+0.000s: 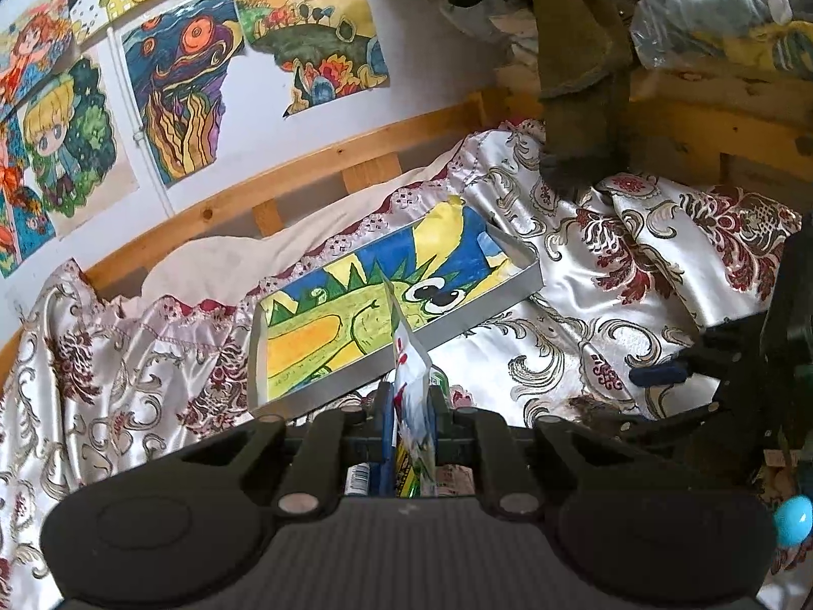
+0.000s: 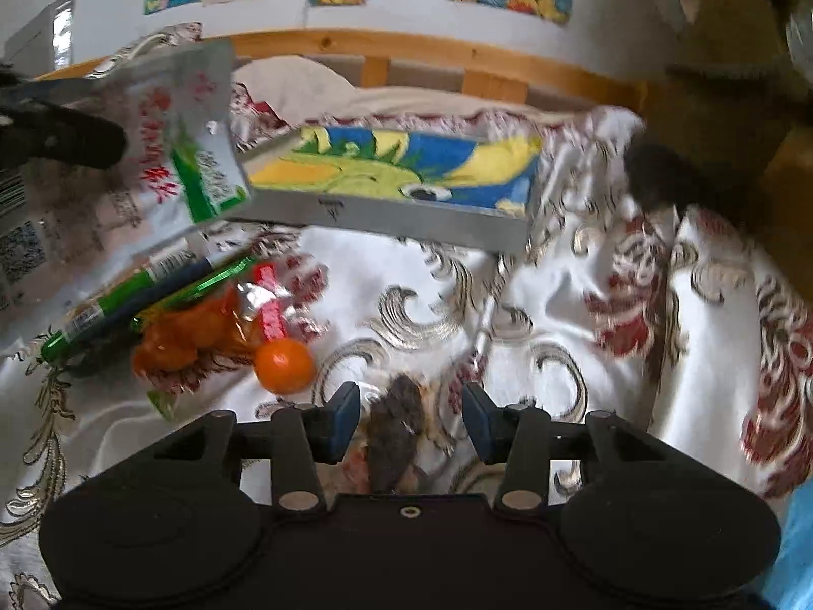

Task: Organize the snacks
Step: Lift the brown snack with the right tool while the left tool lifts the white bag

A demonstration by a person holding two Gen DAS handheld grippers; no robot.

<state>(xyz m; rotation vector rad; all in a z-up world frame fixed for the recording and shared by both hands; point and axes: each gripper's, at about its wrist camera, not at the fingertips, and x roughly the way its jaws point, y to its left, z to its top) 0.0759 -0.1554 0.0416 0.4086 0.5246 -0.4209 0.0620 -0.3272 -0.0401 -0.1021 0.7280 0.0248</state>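
Note:
My left gripper [image 1: 411,396] is shut on a white snack packet [image 1: 409,356] with red and green print, seen edge-on and held upright near the grey tray [image 1: 457,325] lined with a dinosaur drawing. In the right wrist view that packet [image 2: 173,152] hangs at upper left, held above the bed in front of the tray [image 2: 406,216]. My right gripper [image 2: 412,406] is open, low over the bedspread. A dark brown snack piece [image 2: 394,447] lies between its fingers with a gap on each side. The right gripper [image 1: 627,401] also shows at the right of the left wrist view.
On the patterned bedspread [image 2: 559,274] lie a small orange [image 2: 282,363], an orange-filled snack bag [image 2: 188,335] and green tubes [image 2: 132,295], left of my right gripper. A wooden bed rail [image 1: 305,173] and a wall of drawings stand behind. Dark clothing [image 1: 579,101] hangs at upper right.

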